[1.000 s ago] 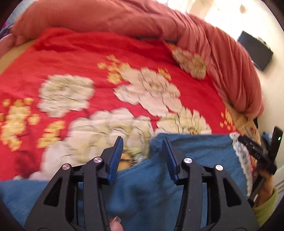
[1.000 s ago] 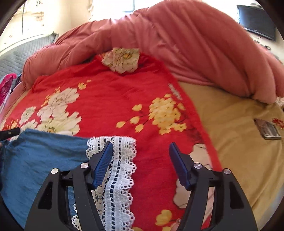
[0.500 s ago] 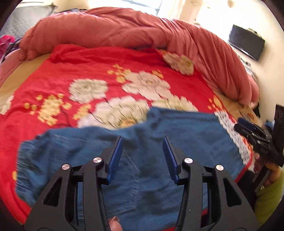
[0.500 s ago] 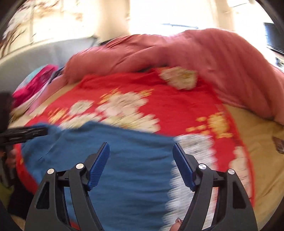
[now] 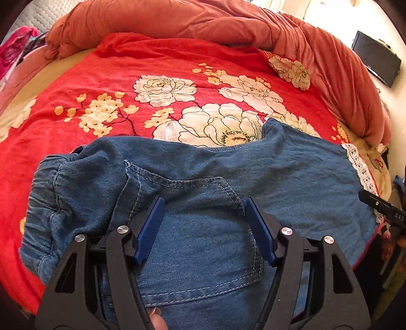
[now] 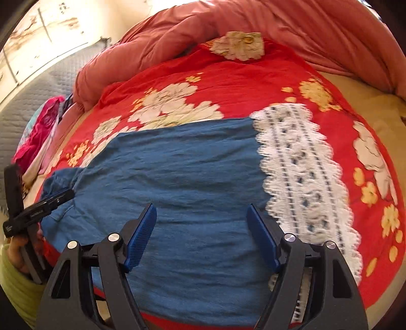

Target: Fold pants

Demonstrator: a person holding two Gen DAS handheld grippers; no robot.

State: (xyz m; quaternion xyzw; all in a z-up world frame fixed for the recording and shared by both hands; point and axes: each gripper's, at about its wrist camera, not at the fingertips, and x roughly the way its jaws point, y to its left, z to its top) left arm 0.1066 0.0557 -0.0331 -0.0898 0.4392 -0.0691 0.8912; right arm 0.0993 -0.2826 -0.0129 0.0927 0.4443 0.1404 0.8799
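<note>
Blue denim pants [image 5: 203, 182] lie spread across the near edge of a red floral bed cover [image 5: 157, 63]. The gathered waistband is at the left, a back pocket [image 5: 203, 228] is in the middle, and a white lace hem [image 5: 360, 167] is at the right. My left gripper [image 5: 204, 227] is open and empty over the pocket. In the right wrist view the pants [image 6: 182, 172] and the lace hem [image 6: 299, 172] lie flat. My right gripper [image 6: 201, 234] is open and empty above the leg, just left of the lace.
A bunched salmon-pink duvet [image 5: 203, 22] runs along the far side of the bed and down the right. Pink clothes [image 6: 40, 132] lie at the bed's left side. A black screen [image 5: 375, 61] hangs on the right wall. Beige sheet [image 6: 380, 111] shows at the right.
Both grippers have pulled back toward the near bed edge and their jaws stand wider apart. The pants now lie spread flat, with far more of them in view.
</note>
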